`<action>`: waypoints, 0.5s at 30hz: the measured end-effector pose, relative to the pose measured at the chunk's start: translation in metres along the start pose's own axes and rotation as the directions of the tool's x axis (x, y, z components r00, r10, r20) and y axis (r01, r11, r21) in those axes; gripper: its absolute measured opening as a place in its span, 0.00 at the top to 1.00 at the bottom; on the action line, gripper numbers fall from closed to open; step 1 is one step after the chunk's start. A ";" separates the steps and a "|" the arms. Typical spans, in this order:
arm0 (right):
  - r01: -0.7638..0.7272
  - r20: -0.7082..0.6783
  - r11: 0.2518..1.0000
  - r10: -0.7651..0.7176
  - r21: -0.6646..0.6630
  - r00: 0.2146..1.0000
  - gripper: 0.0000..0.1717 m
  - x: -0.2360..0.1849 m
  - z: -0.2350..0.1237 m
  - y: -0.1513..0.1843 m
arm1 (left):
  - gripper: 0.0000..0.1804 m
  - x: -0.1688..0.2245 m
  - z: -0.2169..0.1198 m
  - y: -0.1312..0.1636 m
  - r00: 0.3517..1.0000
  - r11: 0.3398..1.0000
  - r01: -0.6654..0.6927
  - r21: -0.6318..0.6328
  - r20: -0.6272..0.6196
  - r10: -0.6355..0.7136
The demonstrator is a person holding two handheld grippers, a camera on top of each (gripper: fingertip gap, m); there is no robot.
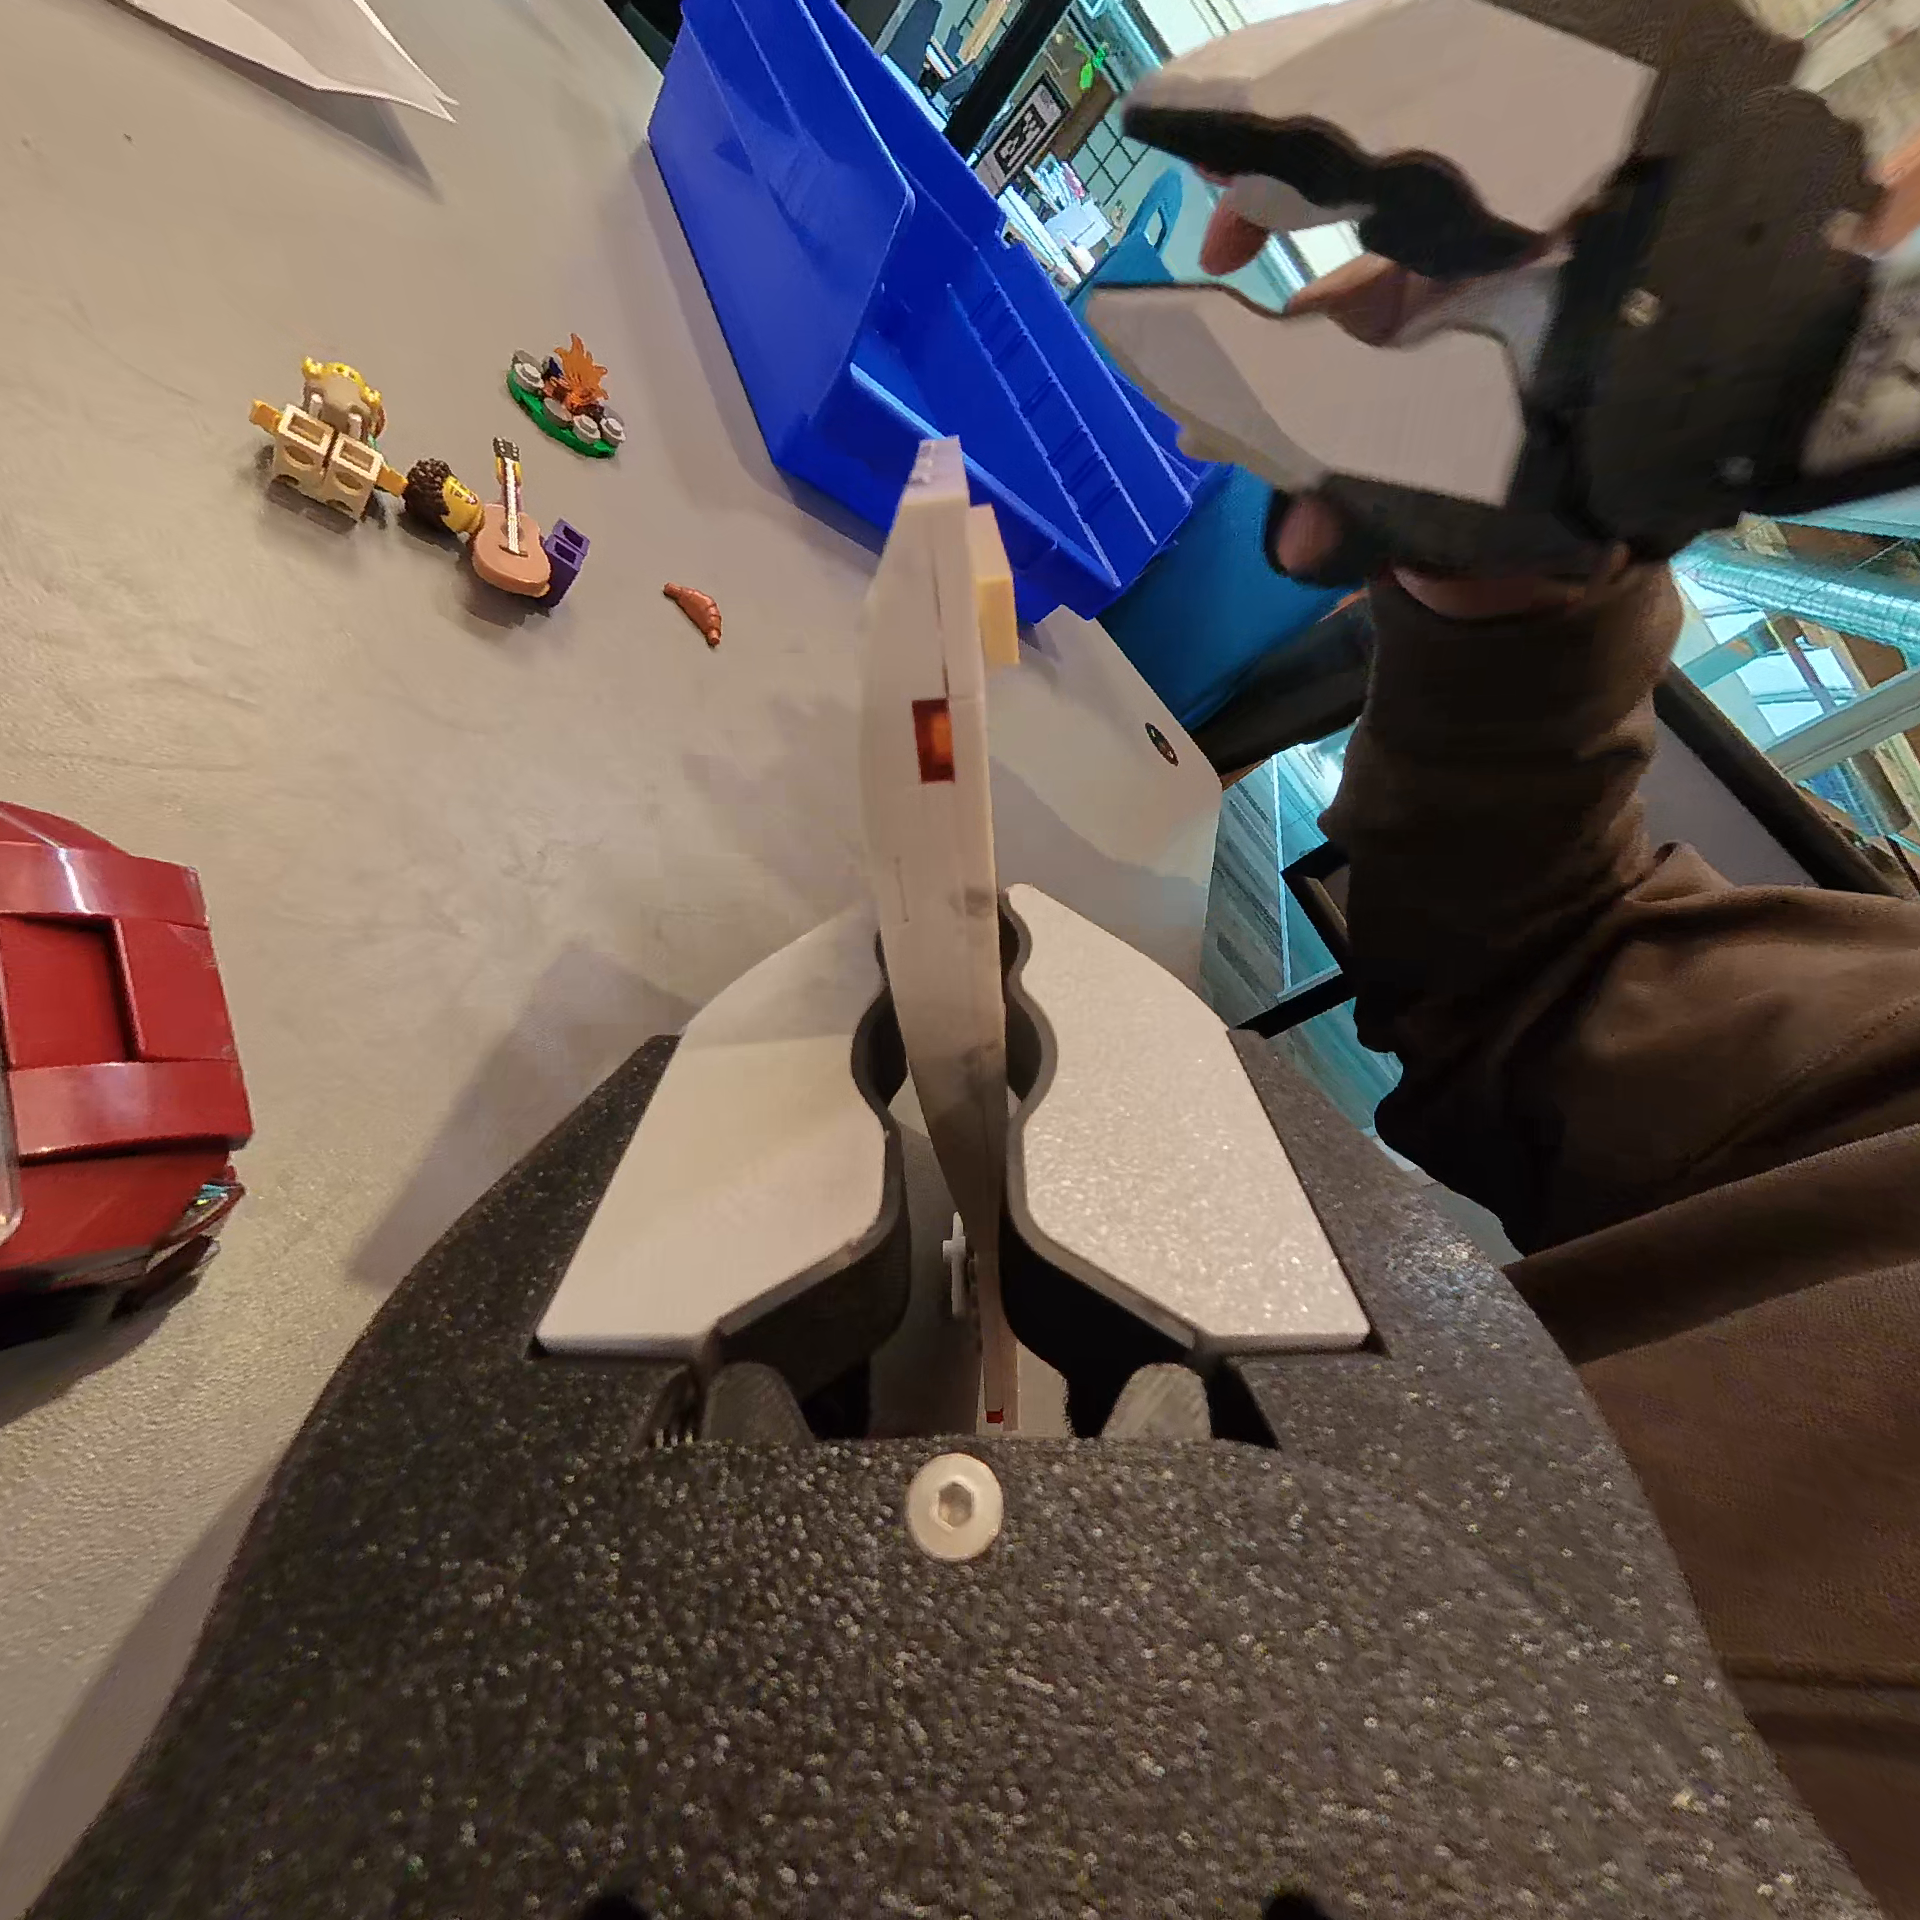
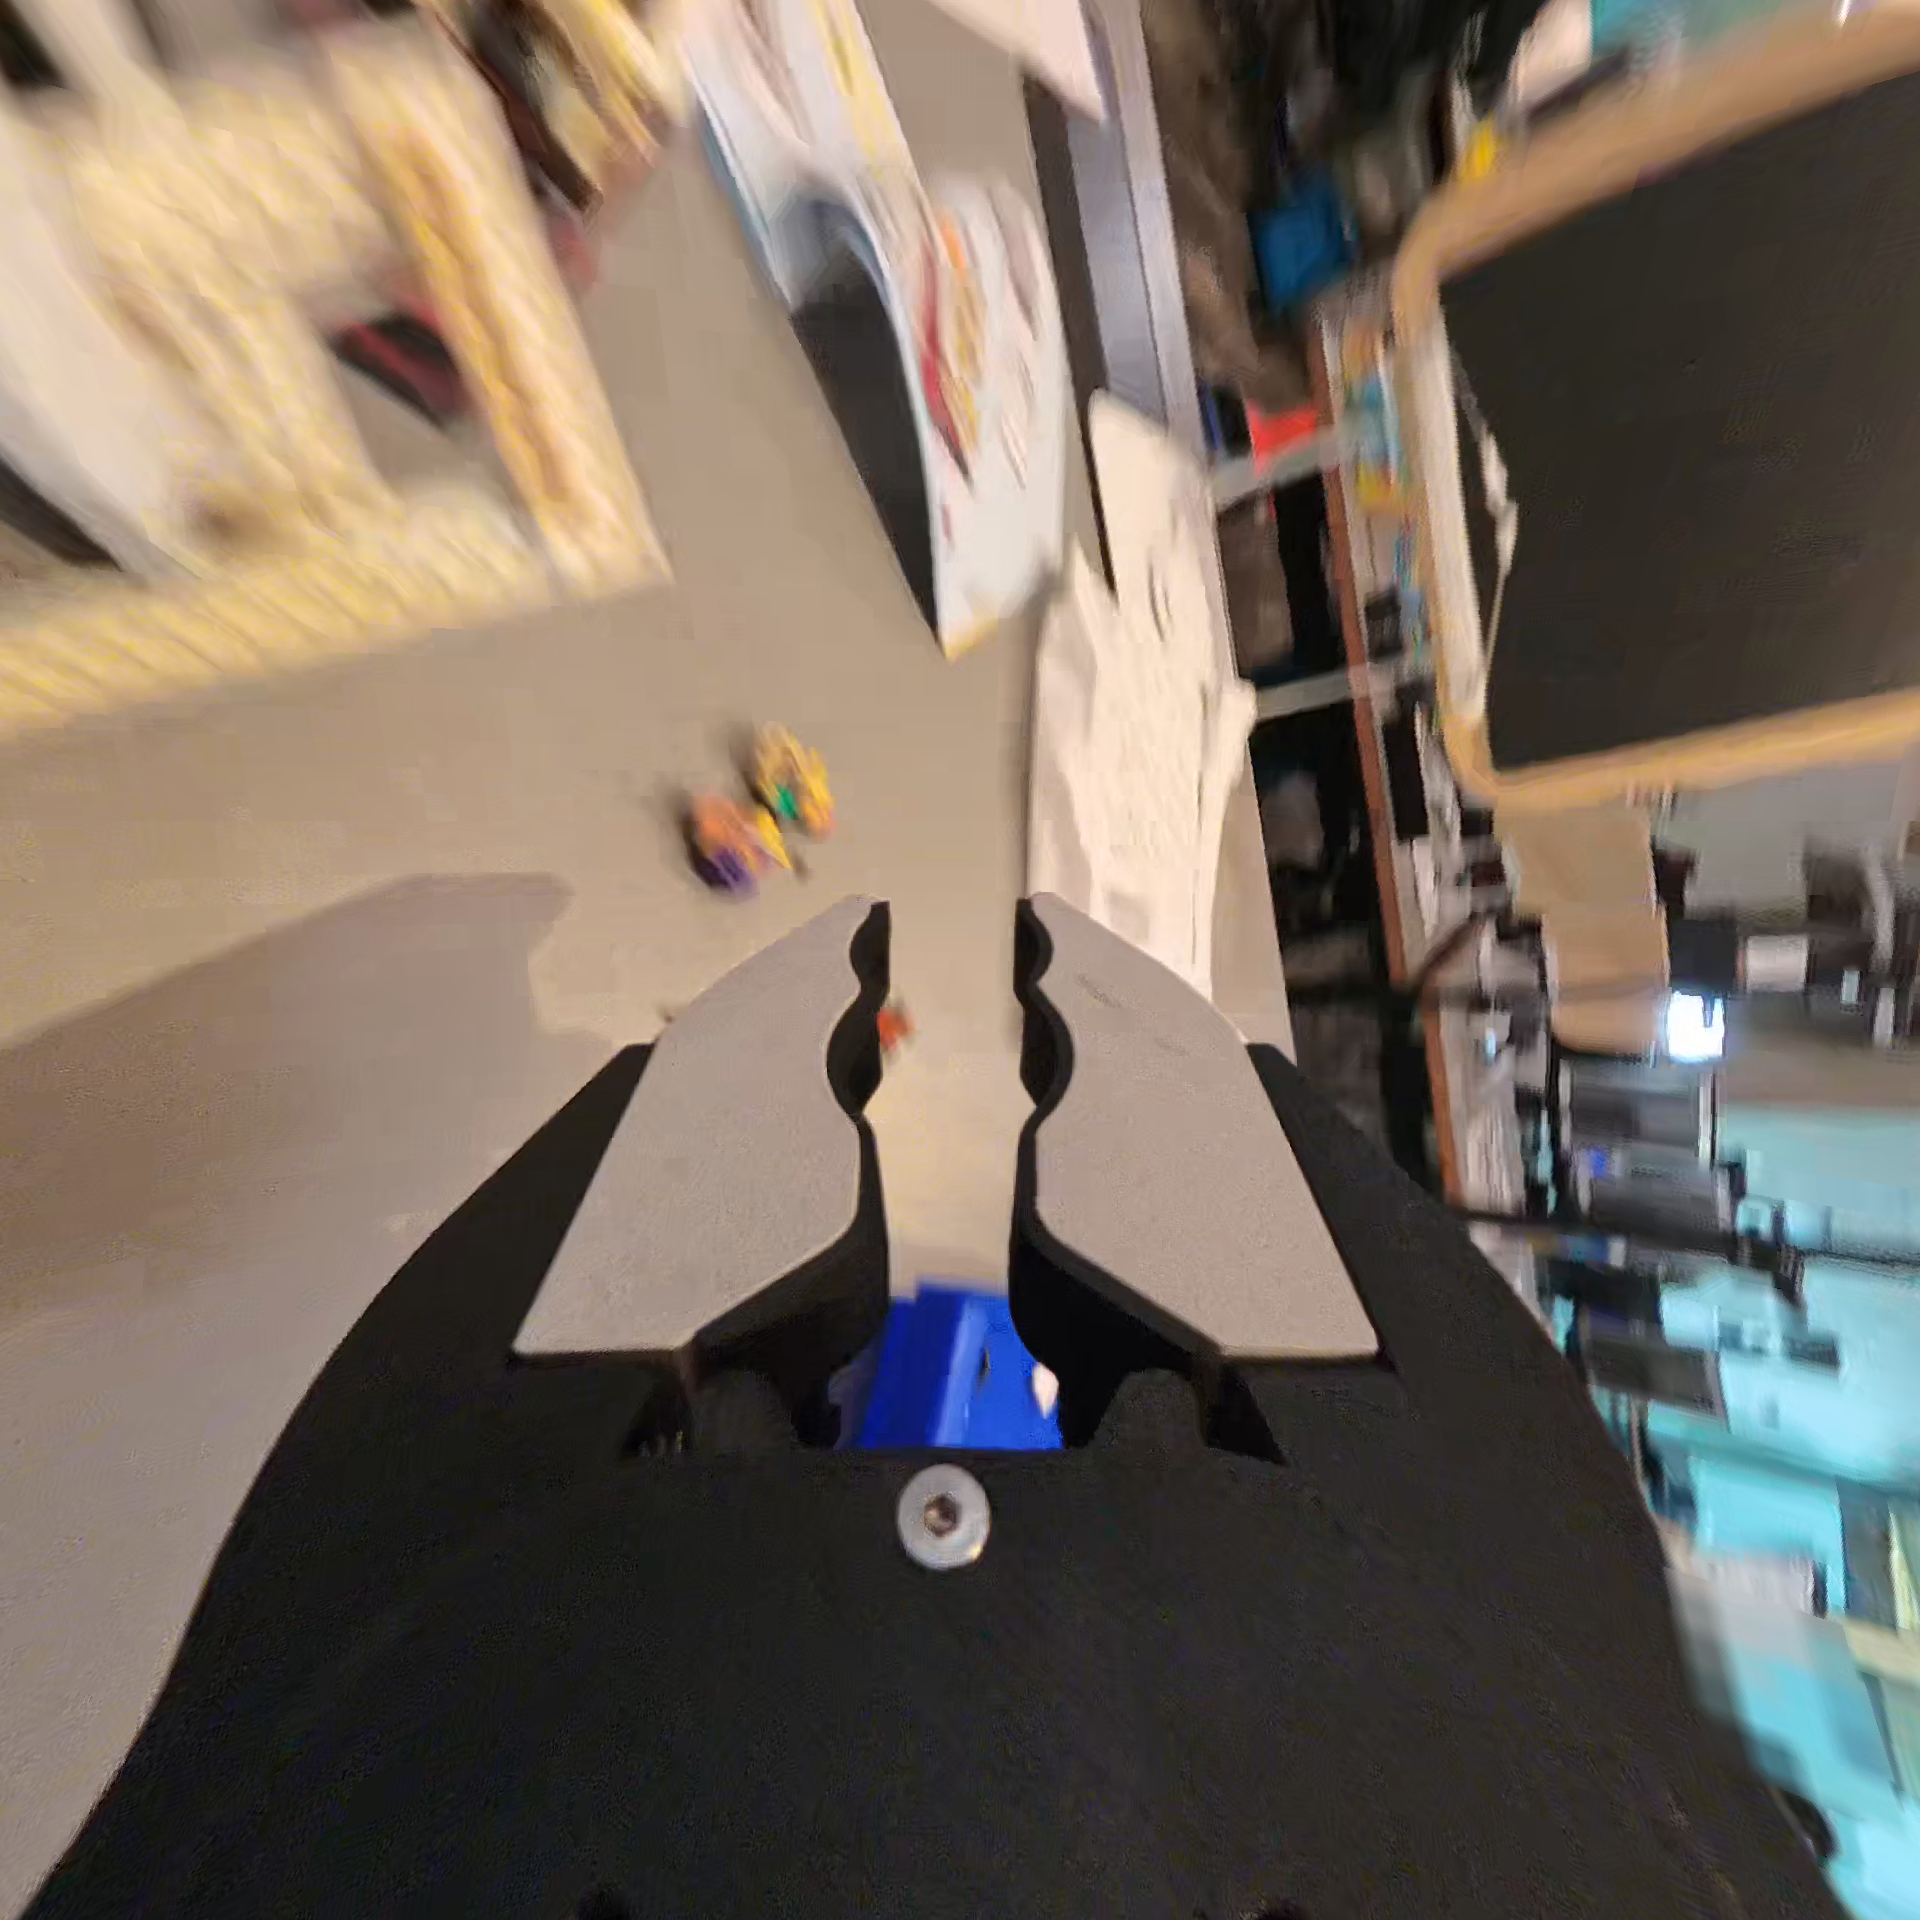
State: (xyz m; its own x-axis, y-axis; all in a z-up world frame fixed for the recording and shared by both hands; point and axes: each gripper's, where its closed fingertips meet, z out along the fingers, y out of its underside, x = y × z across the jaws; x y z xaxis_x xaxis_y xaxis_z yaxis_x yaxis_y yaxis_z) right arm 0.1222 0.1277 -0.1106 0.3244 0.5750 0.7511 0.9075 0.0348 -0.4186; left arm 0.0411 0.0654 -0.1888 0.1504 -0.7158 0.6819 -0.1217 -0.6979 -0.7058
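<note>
The left claw point(image 1: 940, 935) clamps a white brick-built panel point(image 1: 925, 727); beyond it a blue plastic bin point(image 1: 831, 260). The right claw point(image 2: 951, 935) hangs released above the grey table point(image 2: 416, 831).

the white brick panel point(image 1: 928, 748) is smooth, shiny plastic, and so are the blue bin point(image 1: 831, 270) and the dark red toy car point(image 1: 104, 1039). the desk point(image 1: 364, 779) looks grey, matt and a bit mottled. the left hand-held gripper point(image 1: 945, 935) has rough, speckled black plastic and grainy grey fingers point(image 1: 1143, 1143).

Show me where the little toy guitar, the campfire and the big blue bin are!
toy guitar point(image 1: 511, 532): left wrist view, on its round tan body.
campfire point(image 1: 574, 393): left wrist view, on the orange flames.
blue bin point(image 1: 831, 270): left wrist view, on its outer side wall.
</note>
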 end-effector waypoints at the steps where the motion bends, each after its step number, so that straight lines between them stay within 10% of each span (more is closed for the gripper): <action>1: 0.037 0.019 0.998 -0.038 0.058 0.999 0.88 -0.013 -0.001 -0.026 | 0.92 0.000 0.000 0.000 1.000 1.000 0.000 0.004 0.002 0.000; 5: 0.163 0.061 0.973 -0.175 0.165 0.983 0.90 -0.057 0.006 -0.084 | 0.92 0.000 -0.003 -0.002 1.000 1.000 -0.006 0.018 0.005 0.006; 15: 0.358 0.006 0.931 -0.360 0.069 0.933 0.94 -0.071 0.034 -0.089 | 0.92 -0.001 -0.004 0.001 1.000 1.000 -0.016 0.007 0.021 0.016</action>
State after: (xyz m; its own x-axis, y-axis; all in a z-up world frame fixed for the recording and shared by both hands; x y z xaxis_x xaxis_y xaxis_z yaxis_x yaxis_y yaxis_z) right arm 0.0091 0.1111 -0.1441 -0.0251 0.5290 0.8482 0.9427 0.2950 -0.1560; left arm 0.0371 0.0655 -0.1892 0.1690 -0.7264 0.6662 -0.1170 -0.6859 -0.7182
